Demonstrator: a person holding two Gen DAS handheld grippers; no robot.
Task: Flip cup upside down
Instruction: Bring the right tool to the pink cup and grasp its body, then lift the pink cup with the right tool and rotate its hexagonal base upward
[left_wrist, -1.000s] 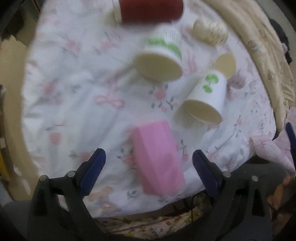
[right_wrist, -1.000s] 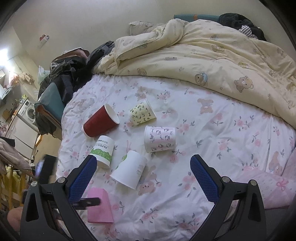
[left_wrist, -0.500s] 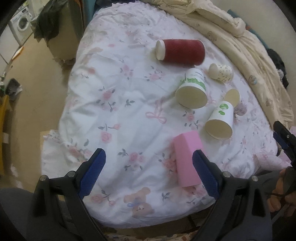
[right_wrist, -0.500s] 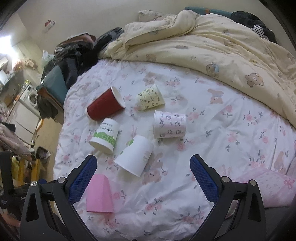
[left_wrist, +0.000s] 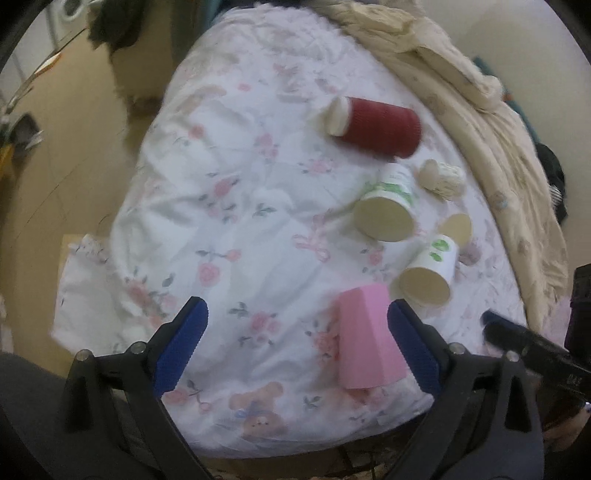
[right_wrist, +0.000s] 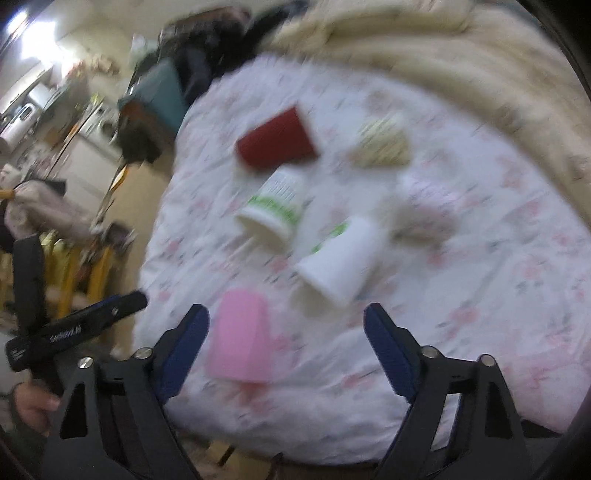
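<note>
The pink cup (left_wrist: 367, 341) lies on its side on the bed (left_wrist: 236, 221), just inside the right finger of the released left claw (left_wrist: 297, 345). The right claw (right_wrist: 286, 349), also spread and empty, hangs above it; that view is blurred, so contact seems unlikely.

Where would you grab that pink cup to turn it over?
The pink cup lies on its side on the bed sheet, nearest the open left gripper. I'd probably close the fingers across its mid-body from above, one on each long flank, since it tapers and its flanks are exposed.
</note>
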